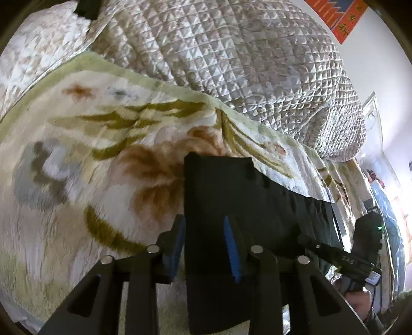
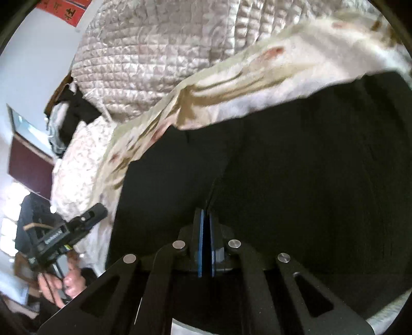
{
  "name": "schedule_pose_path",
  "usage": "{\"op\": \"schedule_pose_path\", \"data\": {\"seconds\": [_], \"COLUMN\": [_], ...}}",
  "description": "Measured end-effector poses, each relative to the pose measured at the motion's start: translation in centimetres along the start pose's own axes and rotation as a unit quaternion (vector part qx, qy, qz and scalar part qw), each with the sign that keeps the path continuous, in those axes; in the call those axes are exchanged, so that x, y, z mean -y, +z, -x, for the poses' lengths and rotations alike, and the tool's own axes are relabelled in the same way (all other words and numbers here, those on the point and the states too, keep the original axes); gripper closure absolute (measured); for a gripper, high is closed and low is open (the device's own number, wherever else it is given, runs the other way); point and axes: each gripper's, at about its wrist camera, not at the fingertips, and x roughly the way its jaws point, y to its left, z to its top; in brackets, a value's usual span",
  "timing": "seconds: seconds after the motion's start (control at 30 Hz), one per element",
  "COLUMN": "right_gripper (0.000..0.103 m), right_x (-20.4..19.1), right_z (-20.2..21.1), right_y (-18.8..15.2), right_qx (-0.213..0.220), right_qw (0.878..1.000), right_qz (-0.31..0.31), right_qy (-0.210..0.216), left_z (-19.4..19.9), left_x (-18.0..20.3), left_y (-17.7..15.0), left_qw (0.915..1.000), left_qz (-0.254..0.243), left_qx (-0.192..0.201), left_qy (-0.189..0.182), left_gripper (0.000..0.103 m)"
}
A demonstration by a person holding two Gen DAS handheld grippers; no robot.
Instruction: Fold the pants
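Note:
Black pants (image 1: 231, 188) lie on a floral blanket on the bed. In the left wrist view my left gripper (image 1: 203, 226) is open, its blue-padded fingers (image 1: 230, 242) straddling the left edge of the pants. In the right wrist view the pants (image 2: 296, 167) fill most of the frame. My right gripper (image 2: 206, 219) is shut on a fold of the pants, blue pads pressed together with black fabric between them. The right gripper also shows in the left wrist view (image 1: 342, 257), at the far right end of the pants.
The floral fleece blanket (image 1: 90, 154) covers the bed. A bulky quilted silver duvet (image 1: 231, 59) is piled behind it, also in the right wrist view (image 2: 154, 59). A red wall hanging (image 1: 334, 15) is on the white wall. The left gripper and the hand holding it show at lower left (image 2: 64, 237).

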Motion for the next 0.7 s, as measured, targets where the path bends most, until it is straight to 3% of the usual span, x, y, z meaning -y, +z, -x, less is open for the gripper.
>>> {"op": "schedule_pose_path", "data": {"seconds": [0.2, 0.33, 0.4, 0.5, 0.7], "right_gripper": [0.099, 0.099, 0.099, 0.099, 0.099], "right_x": [-1.6, -2.3, -1.4, -0.9, -1.7], "right_z": [1.1, -1.5, -3.3, -3.3, -1.4], "right_y": [1.5, 2.2, 2.5, 3.1, 3.0], "right_qx": [0.032, 0.006, -0.015, 0.004, 0.025], "right_qw": [0.999, 0.998, 0.999, 0.999, 0.998], "right_qz": [0.031, 0.054, 0.042, 0.028, 0.045], "right_qy": [0.009, 0.012, -0.021, -0.022, -0.02], "left_z": [-1.5, -3.2, -4.4, -6.7, -6.1], "left_x": [1.8, 2.8, 2.9, 2.0, 1.9], "left_y": [2.0, 3.3, 3.6, 3.5, 3.2], "left_qw": [0.9996, 0.999, 0.9986, 0.9973, 0.9975], "left_qz": [-0.026, -0.043, -0.053, -0.053, -0.06], "left_qx": [0.011, 0.008, 0.003, -0.023, -0.006], "left_qy": [-0.001, -0.001, 0.008, 0.044, 0.036], "left_gripper": [0.066, 0.066, 0.066, 0.066, 0.066]}}
